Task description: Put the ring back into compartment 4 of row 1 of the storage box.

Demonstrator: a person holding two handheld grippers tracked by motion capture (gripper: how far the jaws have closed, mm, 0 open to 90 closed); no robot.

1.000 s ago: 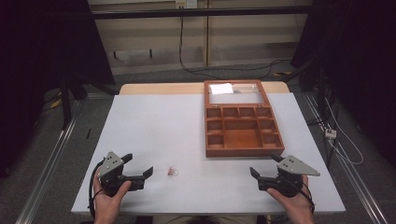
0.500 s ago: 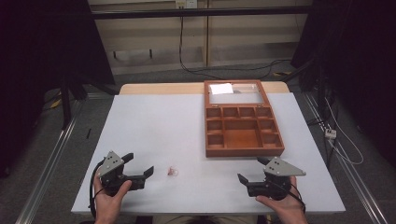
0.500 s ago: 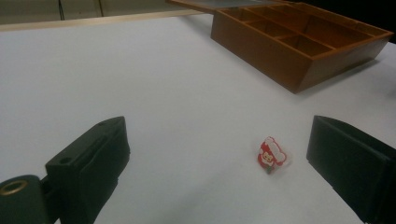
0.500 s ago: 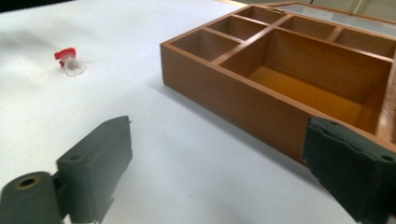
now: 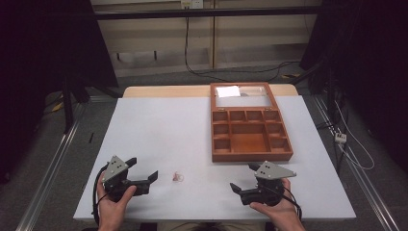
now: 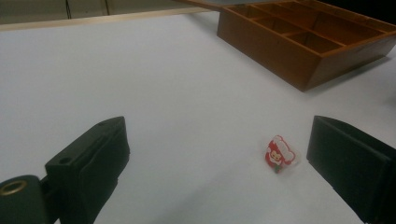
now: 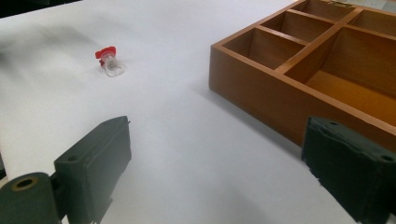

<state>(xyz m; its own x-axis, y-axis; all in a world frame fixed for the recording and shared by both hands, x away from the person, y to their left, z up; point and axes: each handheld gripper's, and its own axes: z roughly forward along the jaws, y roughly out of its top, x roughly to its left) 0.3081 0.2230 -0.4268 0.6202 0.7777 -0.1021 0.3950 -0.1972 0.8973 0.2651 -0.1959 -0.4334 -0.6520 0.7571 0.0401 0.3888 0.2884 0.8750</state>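
White counter point(image 5: 192, 130) carries a small red charm point(image 5: 178, 177) just right of the left gripper point(image 5: 144, 175), nearer it than the right gripper point(image 5: 243, 180). Both grippers' jaws gape wide, empty. Wooden tray point(image 5: 284, 156) sits beyond.

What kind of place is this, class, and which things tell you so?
Probably a lab or workshop recording station: a white table on a bare floor, metal rails beside it, loose cables along the far wall, and hand-held tongs, the left and right.
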